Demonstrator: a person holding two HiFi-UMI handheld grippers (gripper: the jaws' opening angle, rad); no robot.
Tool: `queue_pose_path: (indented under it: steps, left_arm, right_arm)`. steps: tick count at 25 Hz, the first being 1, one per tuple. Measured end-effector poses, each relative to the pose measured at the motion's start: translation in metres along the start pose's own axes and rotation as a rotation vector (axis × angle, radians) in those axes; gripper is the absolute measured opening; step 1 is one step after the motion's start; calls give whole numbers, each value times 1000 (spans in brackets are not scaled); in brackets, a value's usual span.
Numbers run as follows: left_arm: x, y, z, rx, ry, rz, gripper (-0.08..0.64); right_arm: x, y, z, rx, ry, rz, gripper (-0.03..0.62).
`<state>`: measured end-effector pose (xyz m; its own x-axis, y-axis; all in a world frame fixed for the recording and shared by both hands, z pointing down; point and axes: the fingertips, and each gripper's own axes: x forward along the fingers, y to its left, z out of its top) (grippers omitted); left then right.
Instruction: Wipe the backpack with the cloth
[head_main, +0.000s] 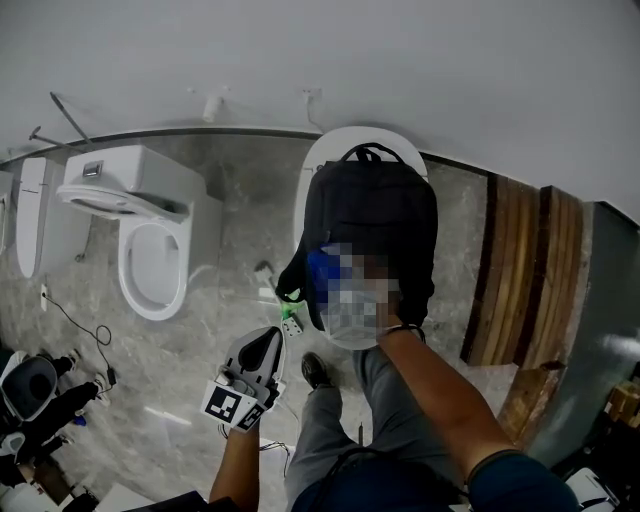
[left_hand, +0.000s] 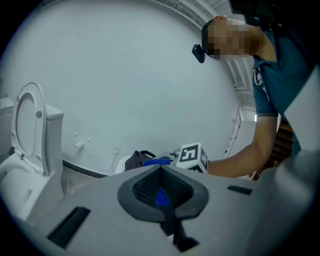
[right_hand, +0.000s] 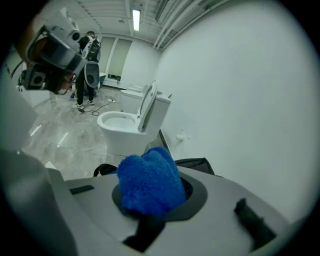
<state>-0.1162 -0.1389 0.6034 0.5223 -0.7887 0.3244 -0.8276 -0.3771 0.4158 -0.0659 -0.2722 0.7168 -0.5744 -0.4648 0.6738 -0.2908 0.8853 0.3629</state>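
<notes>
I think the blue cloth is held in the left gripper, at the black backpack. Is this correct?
Not quite. The blue cloth is clamped in the right gripper, not the left, as the right gripper view shows. The left gripper has its jaws together and is off to the side. The rest is right: the cloth is at the black backpack.

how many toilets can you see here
3, likely. An open-lidded toilet stands left of the backpack; a white closed one seems to sit under the backpack; a third is cut off at the far left. Others may be hidden.
</notes>
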Motion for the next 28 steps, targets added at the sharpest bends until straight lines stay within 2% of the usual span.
queue_pose_path:
  steps: [4, 10, 13, 17, 21, 24, 28]
  left_arm:
    - [2, 0, 7, 4, -16, 10, 3]
    - [3, 6, 9, -9, -21, 38, 3]
    - [2, 10, 7, -14, -14, 46, 3]
    - [6, 11, 8, -12, -11, 43, 3]
    - [11, 8, 13, -7, -17, 28, 3]
    - [17, 7, 14, -8, -14, 14, 3]
    - [23, 3, 12, 3, 8, -5, 3]
  right_arm:
    - [33, -34, 3, 37, 59, 33, 25]
    - [64, -89, -1, 152, 67, 46, 25]
    - [70, -114, -13, 131, 101, 23, 25]
    - [70, -149, -67, 90, 258, -29, 25]
    - [40, -174, -133, -17, 383, -109, 25]
    - [2, -183, -170, 26, 385, -184, 23]
    - [-40, -177, -182, 129, 303, -277, 23]
